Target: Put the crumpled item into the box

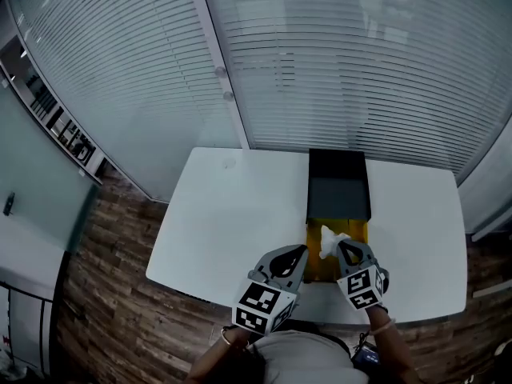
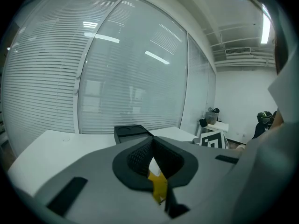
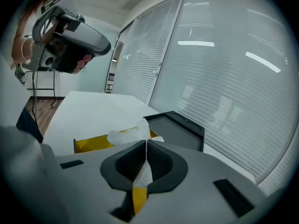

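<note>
Right gripper (image 3: 145, 143): you are pinching the crumpled item (image 3: 127, 134), jaws closed flat on a tail of it. The bunched white bulk is sticking out just past the tips.

- Handling, as a judgement: it is looking like tissue, so very light, soft and easy to tear. It is likely to cling to the ribbed pads, so a release may need a small shake. The hold on the thin tail is looking enough; there is nothing stiff to take instead.
- The bulk is hanging directly over the yellow-lined box (image 3: 92, 143), just ahead of and below your right jaws. I cannot tell whether it is touching the lining.

Left gripper (image 2: 152, 144): jaws are sitting together. Yellow is showing through the gap behind the pads, but nothing is plainly caught there. In the head view it is parked just left of the box's near wall, beside your right gripper and clear of the opening.

Beyond your right tips: the black lid (image 1: 338, 186) is lying open, touching the box's far edge and not blocking the way down.

Farther out: bare white table (image 1: 224, 222), then a wall of blinds (image 1: 360, 54).
</note>
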Demonstrator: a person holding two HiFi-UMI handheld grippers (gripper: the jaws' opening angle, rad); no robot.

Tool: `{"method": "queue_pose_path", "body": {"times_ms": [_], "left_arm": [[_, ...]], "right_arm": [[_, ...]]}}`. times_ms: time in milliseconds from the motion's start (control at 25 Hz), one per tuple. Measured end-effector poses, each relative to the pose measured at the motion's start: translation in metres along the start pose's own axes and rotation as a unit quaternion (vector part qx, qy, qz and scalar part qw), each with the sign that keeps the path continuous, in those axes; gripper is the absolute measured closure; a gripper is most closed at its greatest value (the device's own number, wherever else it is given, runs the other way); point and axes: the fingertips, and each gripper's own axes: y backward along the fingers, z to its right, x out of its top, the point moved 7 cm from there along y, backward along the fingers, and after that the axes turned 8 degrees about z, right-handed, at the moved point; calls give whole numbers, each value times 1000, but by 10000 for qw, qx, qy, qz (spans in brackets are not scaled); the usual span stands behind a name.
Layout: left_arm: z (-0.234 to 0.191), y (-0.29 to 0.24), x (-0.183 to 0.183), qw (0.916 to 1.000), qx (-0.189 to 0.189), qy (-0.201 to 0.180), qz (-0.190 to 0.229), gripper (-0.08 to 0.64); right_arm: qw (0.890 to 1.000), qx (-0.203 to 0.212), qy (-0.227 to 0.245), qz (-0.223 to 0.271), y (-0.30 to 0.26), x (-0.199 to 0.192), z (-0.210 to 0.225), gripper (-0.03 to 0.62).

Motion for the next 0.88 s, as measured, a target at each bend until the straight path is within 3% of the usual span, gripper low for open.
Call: {"method": "queue_pose_path", "body": {"times_ms": [240,880], "left_arm": [[-9,3,-3,9999,102,32,-18,543],[-22,10,-6,9997,211,113,-35,543]], "right_arm": [[9991,261,195,-279,-22,-11,-8,560],[9877,620,-86,-1430,-45,-32,-10,560]]}}
